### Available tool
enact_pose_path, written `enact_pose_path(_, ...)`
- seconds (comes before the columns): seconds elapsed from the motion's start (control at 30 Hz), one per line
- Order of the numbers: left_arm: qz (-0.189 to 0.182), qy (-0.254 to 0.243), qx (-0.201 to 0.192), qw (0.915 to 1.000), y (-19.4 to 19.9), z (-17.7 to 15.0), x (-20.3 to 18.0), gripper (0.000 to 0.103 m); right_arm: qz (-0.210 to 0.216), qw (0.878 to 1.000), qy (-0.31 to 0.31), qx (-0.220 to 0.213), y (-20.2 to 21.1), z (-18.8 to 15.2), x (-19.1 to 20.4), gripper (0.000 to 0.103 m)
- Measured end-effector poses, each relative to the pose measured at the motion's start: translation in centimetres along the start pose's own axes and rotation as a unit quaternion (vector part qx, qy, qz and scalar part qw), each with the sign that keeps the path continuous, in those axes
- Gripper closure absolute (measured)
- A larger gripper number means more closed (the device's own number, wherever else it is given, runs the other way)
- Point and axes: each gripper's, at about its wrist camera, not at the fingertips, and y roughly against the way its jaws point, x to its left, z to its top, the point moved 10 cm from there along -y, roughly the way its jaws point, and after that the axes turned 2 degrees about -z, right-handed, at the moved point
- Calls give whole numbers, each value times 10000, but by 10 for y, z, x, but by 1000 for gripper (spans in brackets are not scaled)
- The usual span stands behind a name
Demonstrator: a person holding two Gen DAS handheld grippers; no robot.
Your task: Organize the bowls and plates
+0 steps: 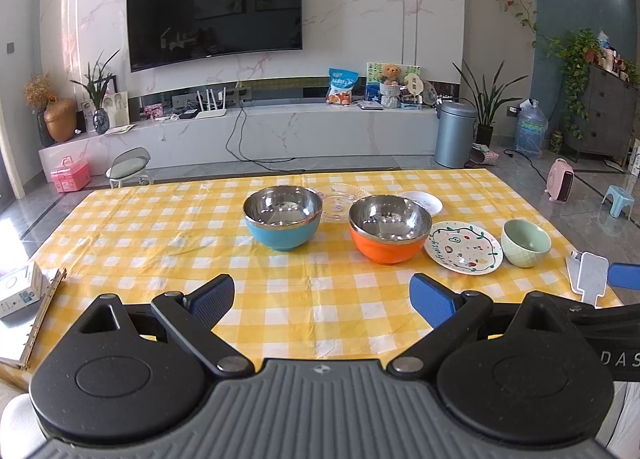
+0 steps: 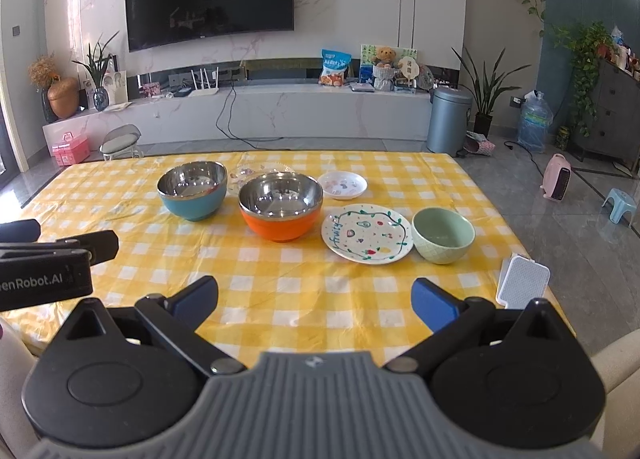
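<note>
1. The left gripper [image 1: 322, 301] hovers over the near edge of the yellow checked tablecloth [image 1: 160, 243], its blue-padded fingers spread wide with nothing between them.
2. The right gripper [image 2: 316, 301] sits at about the same depth, likewise spread and empty; the left gripper's black body shows at the left edge of the right wrist view.
3. Nearest on the cloth, off to the right of both grippers, lies a white rectangular paddle-shaped object [image 2: 522, 283] (what it is cannot be told). A small white box [image 1: 18, 289] and a ring binder [image 1: 38, 323] lie at the near left edge in the left wrist view.
4. Ahead and right of the right gripper stands the pale green bowl [image 2: 443, 235], upright, just beside the decorated fruit-pattern plate [image 2: 366, 233] on its left.
5. The orange bowl [image 2: 281, 205] (steel-lined, empty) stands almost straight ahead of both grippers, just left of that plate.
6. The blue bowl [image 2: 192, 191], also steel-lined, stands left of the orange one, apart from it and slightly farther back.
7. Behind the two steel bowls lies a clear glass plate [image 1: 340, 199], partly hidden by them; a small white patterned plate [image 2: 342, 185] lies behind the orange bowl to its right.
8. All the dishes lie well apart from both grippers.
</note>
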Motion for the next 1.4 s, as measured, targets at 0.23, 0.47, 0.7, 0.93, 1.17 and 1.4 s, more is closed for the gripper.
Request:
enact_pose_path(0.23, -213, -226, -41, 9995, -22, 8, -15, 0, 120, 9996, -26, -236, -18, 4, -6, 2)
enact_pose_path(0.47, -463, -13, 361, 9983, -65, 11, -16, 27, 289, 9992, -203, -189, -56, 18, -10, 6)
enact_pose_path(0.7, -527, 0, 501, 9974, -108, 26, -16, 42, 256, 9993, -261, 15, -112, 37, -10, 29)
enact_pose_path(0.93, -740, 359, 756, 9937, -164, 49, -9, 44, 199, 9988, -282, 348, -175, 59, -11, 29)
enact_pose_path(1.17, -761, 658, 1214, 9875, -213, 61, -1, 39, 229, 9937, -624, 905, -246, 81, -6, 36)
enact_pose_path(1.4, -860, 941, 1492, 9806, -242, 62, -8, 35, 215, 9846, -1040, 1386, -284, 76, -14, 40)
